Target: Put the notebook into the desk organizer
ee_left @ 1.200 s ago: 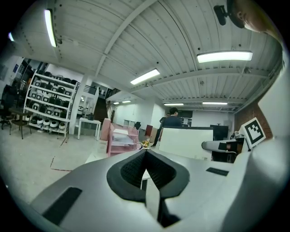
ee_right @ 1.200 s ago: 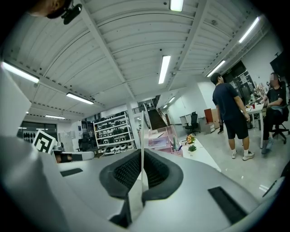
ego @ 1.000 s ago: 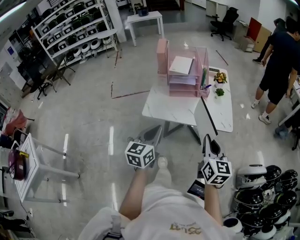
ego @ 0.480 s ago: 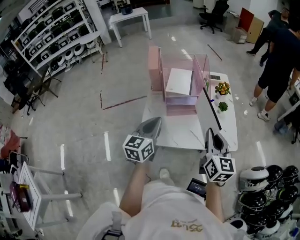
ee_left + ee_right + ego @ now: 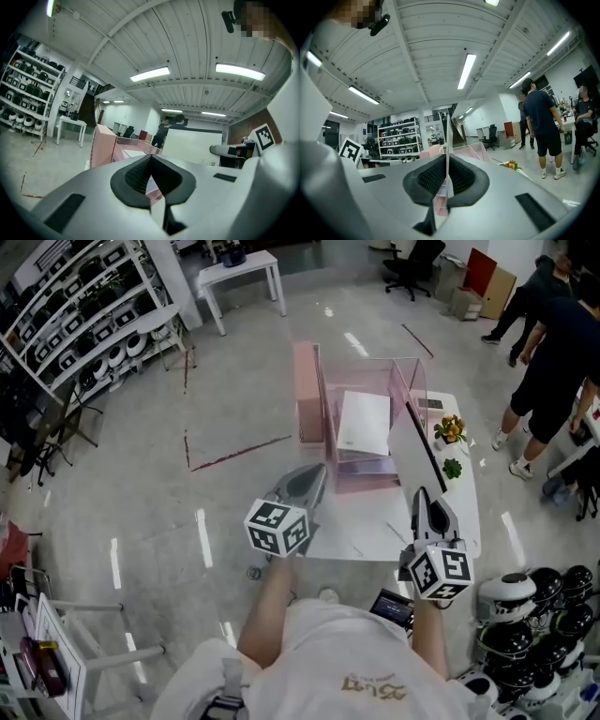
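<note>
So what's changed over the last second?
The person stepped toward the table, carrying both grippers forward over its near edge, closer to the pink desk organizer. Nothing was taken or let go: the right gripper stays shut on the upright notebook, and the left gripper stays shut and empty.

The desk organizer (image 5: 356,474) stands on the worktop (image 5: 375,540), a sheet (image 5: 364,423) lying in it. Right of it, the notebook (image 5: 411,460) stands on edge in the right tongs (image 5: 423,499); two potted plants (image 5: 450,430) sit farther right.
</note>
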